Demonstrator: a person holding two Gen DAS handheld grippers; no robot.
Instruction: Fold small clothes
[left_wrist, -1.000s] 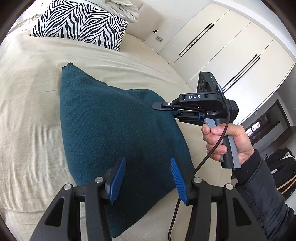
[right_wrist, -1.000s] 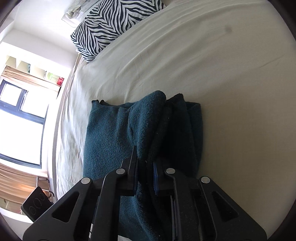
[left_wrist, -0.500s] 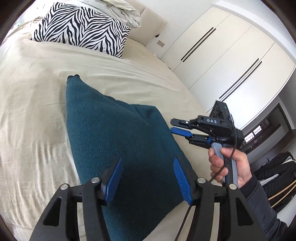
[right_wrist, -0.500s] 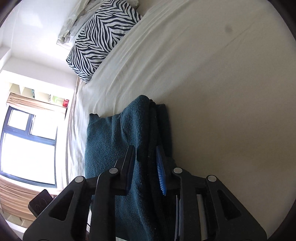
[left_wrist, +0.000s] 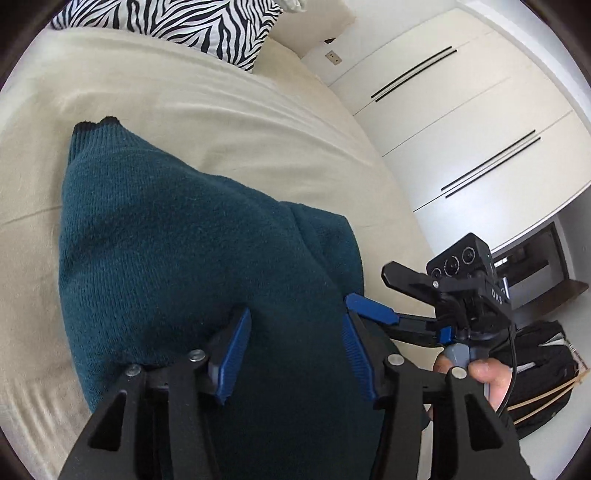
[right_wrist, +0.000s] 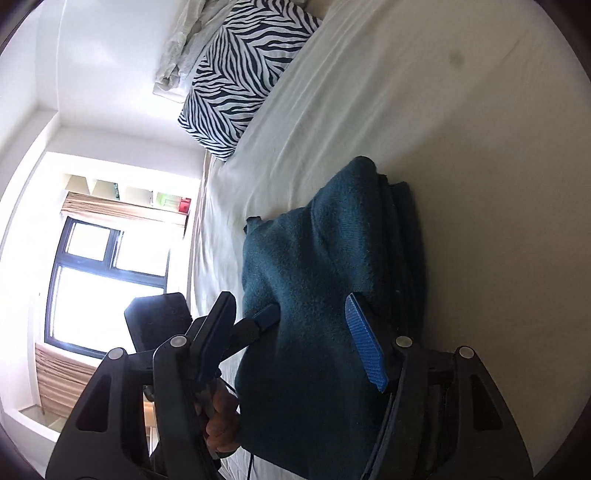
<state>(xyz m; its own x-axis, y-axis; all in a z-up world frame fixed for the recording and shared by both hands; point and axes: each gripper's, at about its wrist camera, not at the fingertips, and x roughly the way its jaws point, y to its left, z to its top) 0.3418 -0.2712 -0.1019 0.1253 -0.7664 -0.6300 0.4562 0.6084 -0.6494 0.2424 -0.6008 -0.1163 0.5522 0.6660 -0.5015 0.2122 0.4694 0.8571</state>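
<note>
A: Nearest items?
B: Left gripper (left_wrist: 293, 345), jaws lately narrowed, parted over teal sweater (left_wrist: 177, 251), clasping nothing. Right gripper (right_wrist: 291, 332), jaws just widening, sweater between, unpinched.
A: Beyond?
B: Sweater folded on cream bed (left_wrist: 207, 110); zebra pillow (right_wrist: 240, 81) farthest.

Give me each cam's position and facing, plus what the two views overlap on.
Left wrist: on the left gripper, looking down its open fingers over the teal sweater toward the wardrobe; the hand holding the right gripper shows.
Right wrist: on the right gripper, rolled sideways, facing the window; the jaws have just been opening, the sweater between them.
Shared: sweater, bed, zebra pillow, each other's gripper.
</note>
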